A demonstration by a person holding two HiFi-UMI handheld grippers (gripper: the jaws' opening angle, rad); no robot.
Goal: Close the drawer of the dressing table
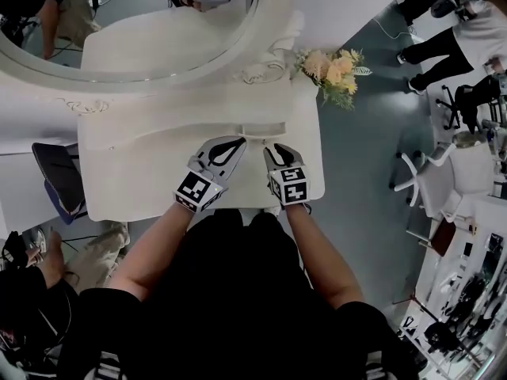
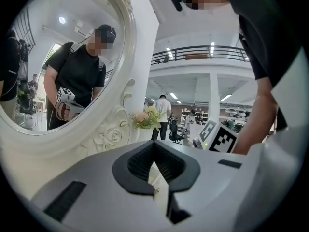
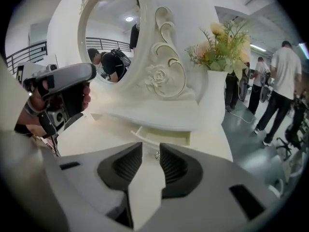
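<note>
- The drawer (image 3: 164, 138) of the dressing table (image 1: 127, 172) is not yet closed. From the right gripper view its front stands out from the raised shelf under the mirror (image 1: 158, 22), and a strip of its pale inside shows.
- The right gripper (image 3: 151, 149) has its fingers (image 3: 170, 164) spread with a narrow gap and pinches nothing. The drawer lies straight ahead of the fingertips, and its small metal knob (image 3: 157, 154) shows in the gap between them. Whether the knob is already between the pads or just beyond them I cannot tell.
- The left gripper (image 2: 154, 144) has its fingertips pressed together, with only bare white table seen through the slot lower down. It holds nothing.
- In the head view the left gripper (image 1: 240, 142) sits just beside the right gripper (image 1: 279, 149), with the drawer (image 1: 262, 130) just beyond both sets of tips. It is slightly to the right of the left fingers and nearly centred on the right ones.
- The flowers (image 1: 333, 70) stand well off to the right of the right fingers, clear of the drawer's travel.
- Judged from this, the approach is about done and all of the closing is left. That means bringing the fingers against the drawer front or knob and pushing it straight in until it sits flush.
</note>
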